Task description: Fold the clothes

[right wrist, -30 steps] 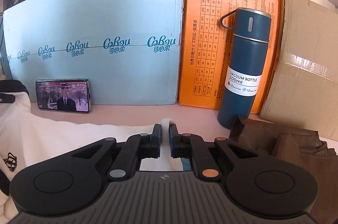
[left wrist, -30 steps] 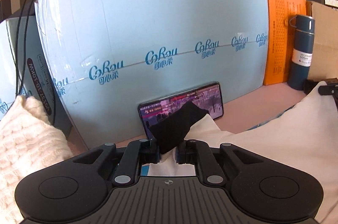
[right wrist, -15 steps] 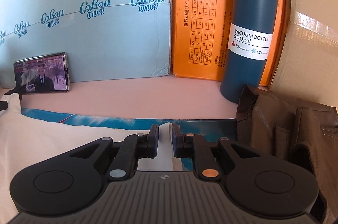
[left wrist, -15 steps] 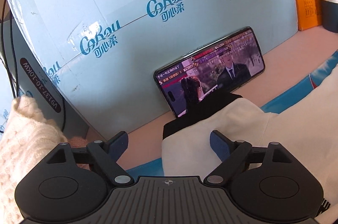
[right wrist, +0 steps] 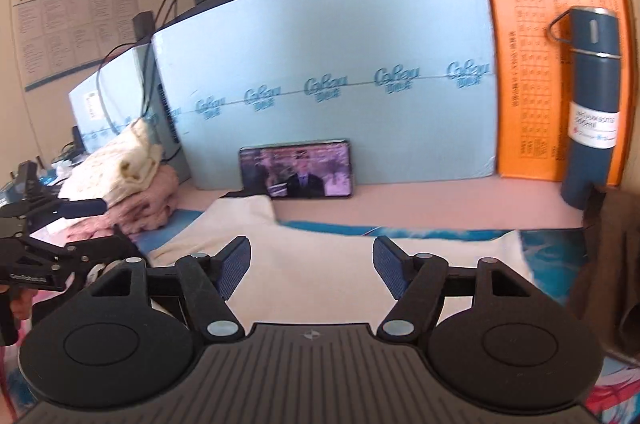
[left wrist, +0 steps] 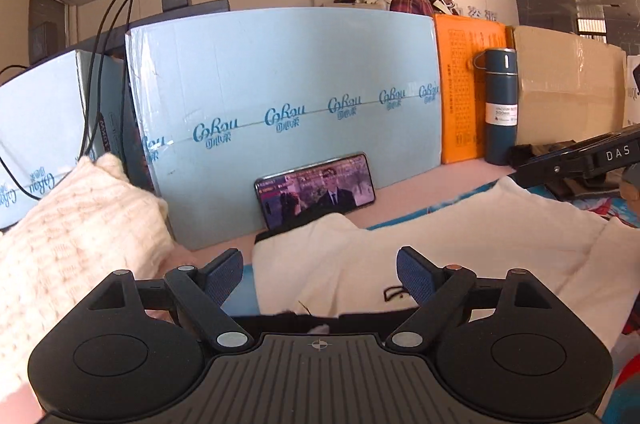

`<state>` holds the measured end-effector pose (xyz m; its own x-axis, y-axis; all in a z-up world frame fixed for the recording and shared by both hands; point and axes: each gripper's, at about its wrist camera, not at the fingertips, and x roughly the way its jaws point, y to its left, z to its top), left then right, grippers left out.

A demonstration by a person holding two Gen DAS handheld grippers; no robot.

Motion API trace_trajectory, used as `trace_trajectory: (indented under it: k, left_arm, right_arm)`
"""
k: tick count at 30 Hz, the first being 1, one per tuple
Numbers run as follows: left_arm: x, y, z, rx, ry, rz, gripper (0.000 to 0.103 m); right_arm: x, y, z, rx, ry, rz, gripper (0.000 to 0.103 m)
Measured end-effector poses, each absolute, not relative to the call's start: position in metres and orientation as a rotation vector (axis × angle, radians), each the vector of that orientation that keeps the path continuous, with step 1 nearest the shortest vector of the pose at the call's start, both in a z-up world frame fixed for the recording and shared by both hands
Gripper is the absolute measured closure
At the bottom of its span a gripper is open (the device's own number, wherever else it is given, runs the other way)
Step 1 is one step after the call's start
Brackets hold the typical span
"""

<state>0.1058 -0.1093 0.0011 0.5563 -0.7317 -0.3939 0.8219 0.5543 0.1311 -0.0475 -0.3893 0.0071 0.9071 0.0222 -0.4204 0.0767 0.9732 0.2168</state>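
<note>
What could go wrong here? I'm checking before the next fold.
1. The phone leans on the blue board right behind the white garment; a tug on the cloth could tip it.
2. The bottle stands near the garment's right end and could be knocked over.
3. Both grippers, left and right, have just opened with nothing held, so the fold could spring loose.

Bright even light; fisheye bending at edges; right wrist view motion-blurred.

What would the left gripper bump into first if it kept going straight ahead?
Probably the white garment: the left gripper is open and tilts slightly down over it. Beyond that stands the phone, leaning on the light blue box. Depth is hard to judge.
</note>
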Motion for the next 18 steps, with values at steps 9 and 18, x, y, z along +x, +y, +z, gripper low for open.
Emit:
trace_trajectory:
  k: [9,18]
  left_arm:
    - [0.109,-0.121,-0.030,0.395,0.440,-1.008,0.041]
    - [0.096,-0.111,-0.024,0.366,0.379,-1.032,0.096]
  right_arm:
    - [-0.011,-0.335,-0.027,0.278,0.613,0.064,0.040]
    - [-0.015,-0.312,-0.037,0.225,0.613,0.059,0.083]
